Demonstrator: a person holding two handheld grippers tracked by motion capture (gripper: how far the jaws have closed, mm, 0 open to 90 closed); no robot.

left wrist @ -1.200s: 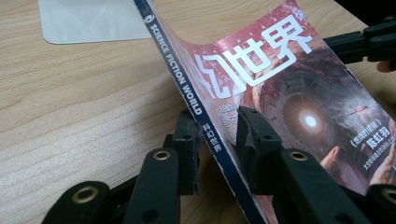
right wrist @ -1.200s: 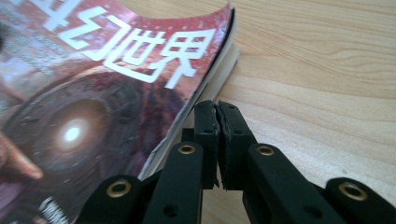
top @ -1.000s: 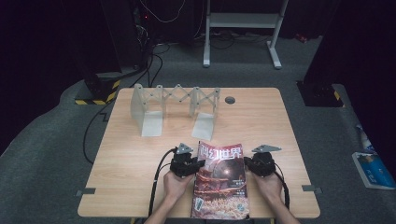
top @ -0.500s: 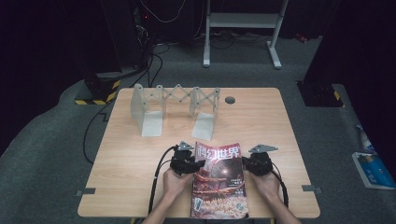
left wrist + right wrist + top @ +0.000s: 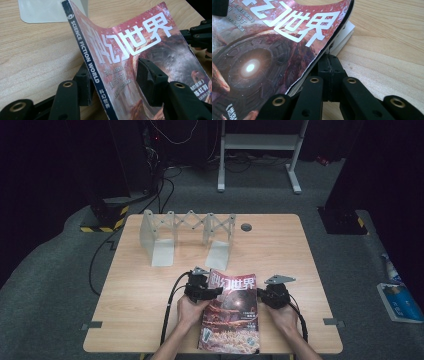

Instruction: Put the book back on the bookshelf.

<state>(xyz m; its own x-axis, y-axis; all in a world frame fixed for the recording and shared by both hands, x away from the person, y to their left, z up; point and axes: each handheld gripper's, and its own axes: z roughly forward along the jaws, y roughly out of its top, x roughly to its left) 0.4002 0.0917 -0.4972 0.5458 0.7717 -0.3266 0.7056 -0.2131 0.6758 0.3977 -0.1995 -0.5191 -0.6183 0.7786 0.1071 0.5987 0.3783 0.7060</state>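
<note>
Left gripper (image 5: 212, 291) is clamped on the spine edge of the magazine (image 5: 231, 312), one jaw over the cover and one beneath. Right gripper (image 5: 260, 295) is seen pressed together under the opposite edge, the cover lying above it. At the table (image 5: 135, 295) near edge the magazine is held; the rack (image 5: 187, 237) behind holds nothing.

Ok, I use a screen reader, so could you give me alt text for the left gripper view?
A red-covered paperback magazine with white lettering and a dark blue spine is clamped at its spine edge between the left gripper's black jaws, its cover bowing above a light wooden table.
</note>
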